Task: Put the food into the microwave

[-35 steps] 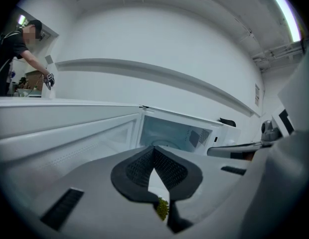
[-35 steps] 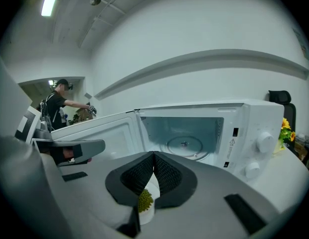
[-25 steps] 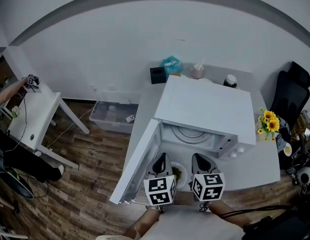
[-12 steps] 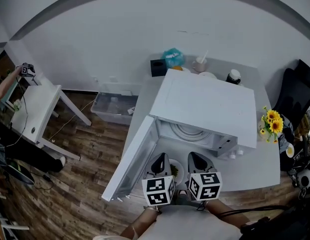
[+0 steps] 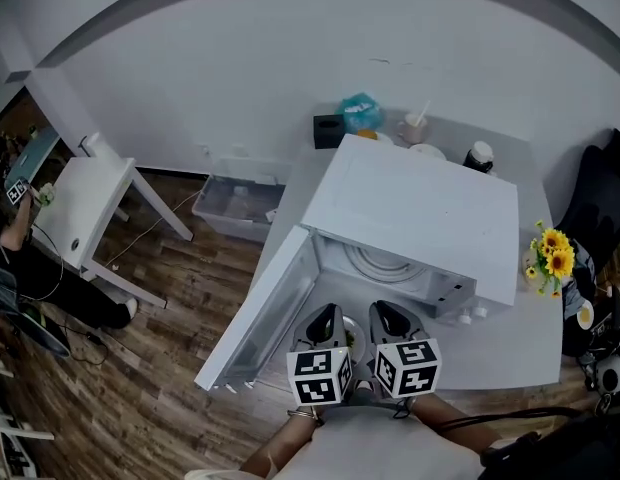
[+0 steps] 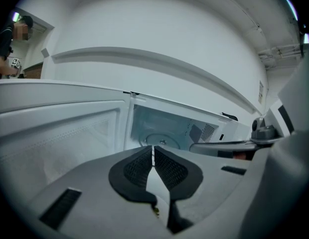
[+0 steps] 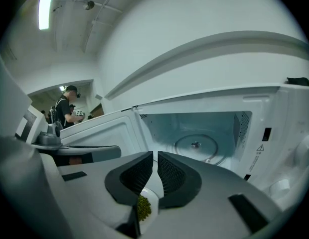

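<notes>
A white plate of green food hangs between my two grippers just in front of the open white microwave. My left gripper is shut on the plate's left rim, my right gripper on its right rim. In the right gripper view the jaws pinch the rim, with the green food just below them. The microwave door is swung out to the left. Inside the cavity lies the round glass turntable, bare, straight ahead of both grippers.
The microwave stands on a grey table with sunflowers at its right edge. Behind it are a black box, a teal bag, a cup and a jar. A plastic bin, a white side table and a person are on the left.
Both grippers, still holding the plate, have drawn a little closer together, and less of the plate shows between them. The head view has shifted slightly.
</notes>
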{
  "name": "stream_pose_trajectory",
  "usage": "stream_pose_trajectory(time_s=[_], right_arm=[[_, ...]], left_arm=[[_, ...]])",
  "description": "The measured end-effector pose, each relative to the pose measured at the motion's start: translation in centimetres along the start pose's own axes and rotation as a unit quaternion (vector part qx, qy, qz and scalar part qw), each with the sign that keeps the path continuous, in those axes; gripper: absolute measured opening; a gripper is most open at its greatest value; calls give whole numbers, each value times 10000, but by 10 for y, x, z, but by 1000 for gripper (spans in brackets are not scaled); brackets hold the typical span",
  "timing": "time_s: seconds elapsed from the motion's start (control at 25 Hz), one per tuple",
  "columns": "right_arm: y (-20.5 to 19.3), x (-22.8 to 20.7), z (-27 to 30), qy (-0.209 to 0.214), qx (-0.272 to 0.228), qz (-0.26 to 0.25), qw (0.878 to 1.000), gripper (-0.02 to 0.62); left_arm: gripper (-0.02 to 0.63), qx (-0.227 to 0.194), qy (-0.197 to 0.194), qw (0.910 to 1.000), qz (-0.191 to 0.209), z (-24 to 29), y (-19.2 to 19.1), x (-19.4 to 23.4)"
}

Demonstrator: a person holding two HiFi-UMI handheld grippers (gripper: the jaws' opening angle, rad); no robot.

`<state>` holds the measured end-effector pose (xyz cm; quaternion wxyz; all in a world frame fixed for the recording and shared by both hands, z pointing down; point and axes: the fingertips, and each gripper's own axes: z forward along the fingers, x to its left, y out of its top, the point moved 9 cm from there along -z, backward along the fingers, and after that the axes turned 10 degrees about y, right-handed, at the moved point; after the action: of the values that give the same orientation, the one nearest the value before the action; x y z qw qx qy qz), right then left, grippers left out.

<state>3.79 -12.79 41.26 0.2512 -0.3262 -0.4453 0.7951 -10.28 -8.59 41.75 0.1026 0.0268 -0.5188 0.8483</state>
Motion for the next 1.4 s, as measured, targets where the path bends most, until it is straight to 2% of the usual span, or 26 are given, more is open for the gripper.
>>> stream_pose_trajectory(time_s=[0.2, 0.48, 0.72, 1.04, 1.4], right_arm=[[0, -3, 1, 94, 18, 10, 10000, 20], [-6, -7, 1, 100, 133, 65, 9998, 21], [-20, -8, 11, 92, 416, 196, 9989, 21], [-71, -17, 20, 214, 1168, 536, 9915, 21], [-107, -24, 37, 236, 1508, 695, 9858, 21]], left_arm=[[64, 54, 5, 10000, -55, 1, -1, -1], [64, 141, 193, 9995, -191, -2, -8, 6], [64, 466, 374, 9975, -375, -3, -27, 22], [64, 1360, 862, 9844, -712, -14, -93, 46], [64, 1613, 1130, 9762, -909, -10, -122, 63]])
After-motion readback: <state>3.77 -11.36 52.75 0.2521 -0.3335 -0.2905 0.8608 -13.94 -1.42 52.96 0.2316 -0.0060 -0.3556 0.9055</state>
